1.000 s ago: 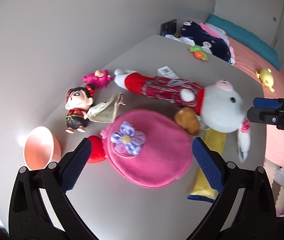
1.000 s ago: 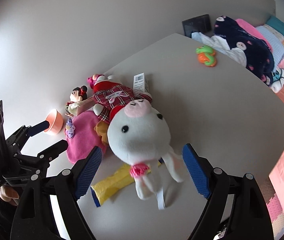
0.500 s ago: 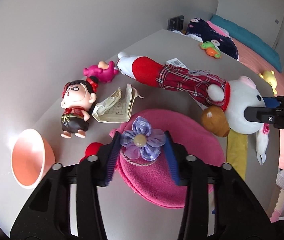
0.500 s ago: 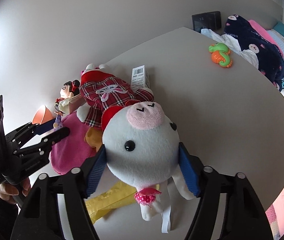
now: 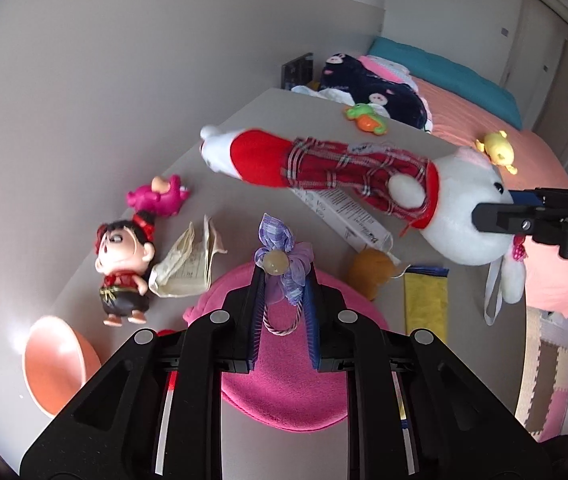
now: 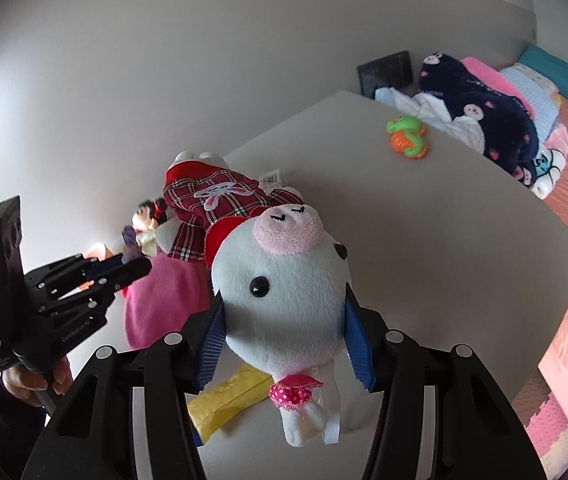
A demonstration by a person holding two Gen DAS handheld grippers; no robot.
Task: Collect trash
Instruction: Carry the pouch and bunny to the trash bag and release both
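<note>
My left gripper (image 5: 284,296) has its jaws closing, and the pads squeeze the purple flower (image 5: 280,256) on the pink round pouch (image 5: 284,380). My right gripper (image 6: 284,304) is closing too, its blue pads pressing the head of the white plush toy (image 6: 284,280) in a red plaid dress. The plush hangs tilted above the grey table (image 6: 423,260). On the table lie crumpled paper (image 5: 188,268), a yellow wrapper (image 5: 423,300) and a white printed box (image 5: 347,216) under the plush's body.
A cartoon figurine (image 5: 124,268), a pink toy (image 5: 160,200) and an orange bowl (image 5: 56,364) sit at the left by the wall. A green-orange toy (image 5: 363,116) and a clothes pile (image 5: 375,88) lie at the far end. A bed (image 5: 483,120) runs along the right.
The left gripper moved forward and closed onto the purple flower. The right gripper closed around the plush's head, and the plush has come up off the table, uncovering the white box.
</note>
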